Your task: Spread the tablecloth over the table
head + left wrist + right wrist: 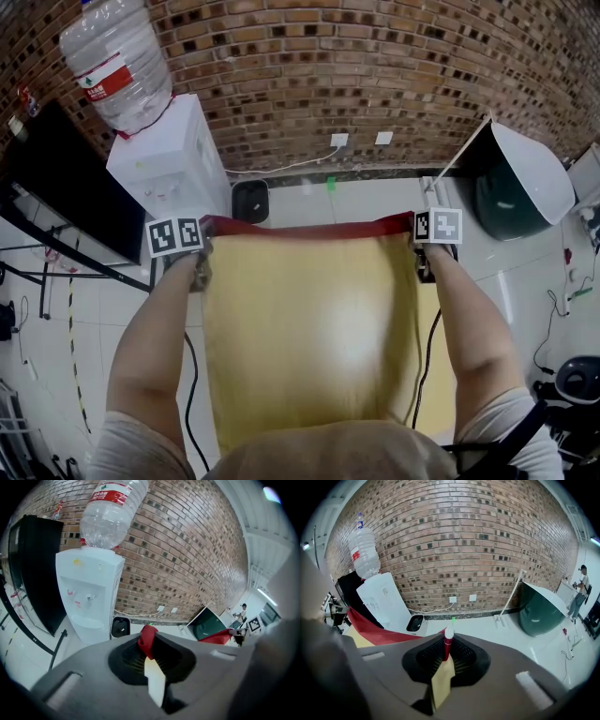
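Note:
A yellow tablecloth (309,337) with a red far edge (309,228) hangs stretched between my two hands in the head view. My left gripper (199,261) is shut on its far left corner, and my right gripper (424,255) is shut on its far right corner. In the left gripper view the red hem (147,639) and pale yellow cloth (154,681) are pinched between the closed jaws of the left gripper (149,654). The right gripper view shows the same: a red fold (448,646) over yellow cloth (441,679) in the right gripper (447,654). The cloth hides whatever lies under it.
A white water dispenser (173,169) with a clear bottle (117,61) stands at the far left by the brick wall (375,66). A black bin (249,200) sits beside it. A dark green tilted tub (520,183) is at the far right. Black frames (56,197) line the left.

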The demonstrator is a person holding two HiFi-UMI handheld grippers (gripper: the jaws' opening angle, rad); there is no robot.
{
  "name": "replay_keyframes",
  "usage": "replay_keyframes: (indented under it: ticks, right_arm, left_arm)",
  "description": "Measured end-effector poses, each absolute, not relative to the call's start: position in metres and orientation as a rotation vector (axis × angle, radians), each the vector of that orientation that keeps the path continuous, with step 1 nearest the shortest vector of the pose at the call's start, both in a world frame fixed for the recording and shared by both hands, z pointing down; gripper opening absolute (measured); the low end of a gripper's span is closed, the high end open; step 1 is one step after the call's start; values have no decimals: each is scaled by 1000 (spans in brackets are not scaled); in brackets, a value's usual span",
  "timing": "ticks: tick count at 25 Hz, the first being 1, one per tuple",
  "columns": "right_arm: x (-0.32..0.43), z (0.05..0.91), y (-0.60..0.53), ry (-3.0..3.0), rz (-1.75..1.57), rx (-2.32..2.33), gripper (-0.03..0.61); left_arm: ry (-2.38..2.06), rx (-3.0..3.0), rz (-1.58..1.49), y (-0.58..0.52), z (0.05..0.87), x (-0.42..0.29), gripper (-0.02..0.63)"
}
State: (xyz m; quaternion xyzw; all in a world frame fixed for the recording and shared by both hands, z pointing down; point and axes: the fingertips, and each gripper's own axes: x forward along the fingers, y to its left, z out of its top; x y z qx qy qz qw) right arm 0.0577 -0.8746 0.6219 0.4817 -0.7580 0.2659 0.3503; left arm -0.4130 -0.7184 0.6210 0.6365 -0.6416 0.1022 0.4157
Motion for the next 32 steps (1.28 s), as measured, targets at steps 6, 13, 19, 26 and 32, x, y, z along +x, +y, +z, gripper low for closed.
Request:
replay_keyframes:
  ticks: [6, 13, 19, 26, 32]
  right_arm:
    - [77, 606, -871, -1972, 713, 1310, 17]
    - [93, 558, -848, -2039, 705, 1332, 18]
    - [112, 516, -808, -2081, 650, 1340, 18]
    - [144, 497, -738, -2098, 652, 1336, 19]
    - [170, 511, -661, -2099, 653, 1306, 20]
  left_arm:
    - [-1625, 1669, 244, -711, 595, -402, 12]
    - [-1677, 1725, 236, -683, 537, -389, 12]
    - [-1720, 1743, 211, -635, 495, -368, 12]
    - [-1721, 1751, 199, -546, 486, -332, 12]
    - [-1717, 1725, 164, -462, 504, -304, 13]
